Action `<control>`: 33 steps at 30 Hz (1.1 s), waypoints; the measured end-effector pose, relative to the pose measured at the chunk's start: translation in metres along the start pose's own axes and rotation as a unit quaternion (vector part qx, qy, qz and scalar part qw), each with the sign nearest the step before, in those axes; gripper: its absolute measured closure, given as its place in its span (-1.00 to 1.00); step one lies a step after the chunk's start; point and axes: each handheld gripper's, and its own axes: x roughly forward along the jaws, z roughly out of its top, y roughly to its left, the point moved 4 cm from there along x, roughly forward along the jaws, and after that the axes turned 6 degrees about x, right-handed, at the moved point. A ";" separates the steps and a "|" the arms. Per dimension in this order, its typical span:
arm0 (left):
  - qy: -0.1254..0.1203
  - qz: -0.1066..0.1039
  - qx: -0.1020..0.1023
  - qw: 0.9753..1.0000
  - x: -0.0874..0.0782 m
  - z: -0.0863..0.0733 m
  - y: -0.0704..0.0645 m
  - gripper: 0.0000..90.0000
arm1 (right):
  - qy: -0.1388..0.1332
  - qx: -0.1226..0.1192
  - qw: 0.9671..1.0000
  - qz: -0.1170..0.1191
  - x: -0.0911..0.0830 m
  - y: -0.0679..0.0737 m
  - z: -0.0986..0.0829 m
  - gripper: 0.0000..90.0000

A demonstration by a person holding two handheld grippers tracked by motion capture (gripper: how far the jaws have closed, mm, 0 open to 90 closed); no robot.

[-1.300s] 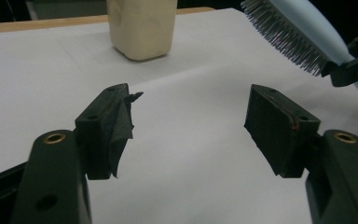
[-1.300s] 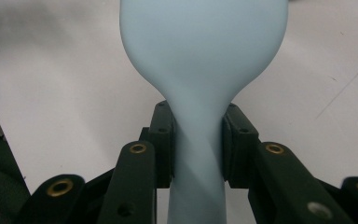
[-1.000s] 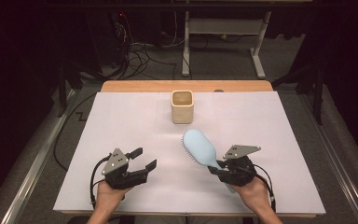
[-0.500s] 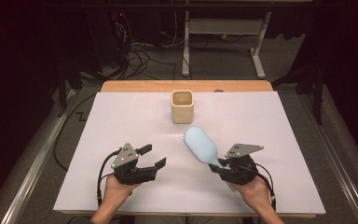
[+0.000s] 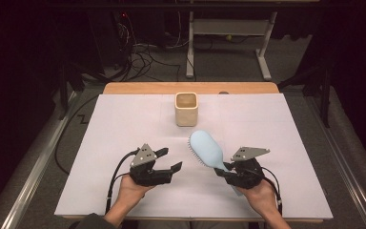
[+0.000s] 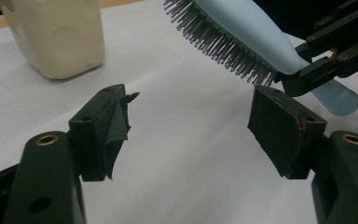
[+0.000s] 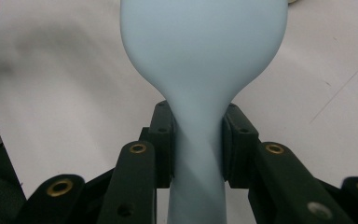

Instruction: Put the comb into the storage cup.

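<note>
Pale blue plastic marks the brush (image 5: 207, 150), which is held off the white sheet (image 5: 124, 124) just right of the high view's centre, its head tilted up and away toward the cup (image 5: 186, 109). The right gripper (image 5: 228, 174) is clamped on the neck of the handle, where the head narrows; in the right gripper view the two black pads are seen pressed against either side of that neck (image 7: 198, 140). The handle's end is seen below the gripper, over the right hand (image 5: 259, 193).

The left gripper (image 5: 171, 162) is seen lower left of centre, with its jaws standing well apart and nothing between them. In the left gripper view the bristles (image 6: 223, 42) are seen pointing down toward the sheet at upper centre, near the right pad (image 6: 284, 128) but not touching it, and the cup (image 6: 58, 35) sits at upper left.

The step in hand is judged to be carrying the brush toward the cup, or handing it across to the empty gripper; which of the two cannot be told. A drop into the cup would call for the brush to be turned handle down and brought over the open top. Both hands enter from the bottom edge, palms under the grippers, wrists low to the table (image 5: 124, 88).
</note>
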 end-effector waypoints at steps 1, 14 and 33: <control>0.000 -0.003 -0.001 1.000 0.001 0.001 -0.001 -0.34 | 0.000 0.001 1.000 0.000 0.000 0.000 0.000 0.57; 0.008 -0.036 0.003 0.999 0.018 0.008 -0.012 -0.33 | -0.004 0.005 1.000 -0.002 -0.002 -0.002 0.001 0.57; 0.014 -0.049 -0.013 0.999 0.034 0.012 -0.016 -0.56 | -0.011 0.002 1.000 -0.003 -0.001 0.000 0.003 0.57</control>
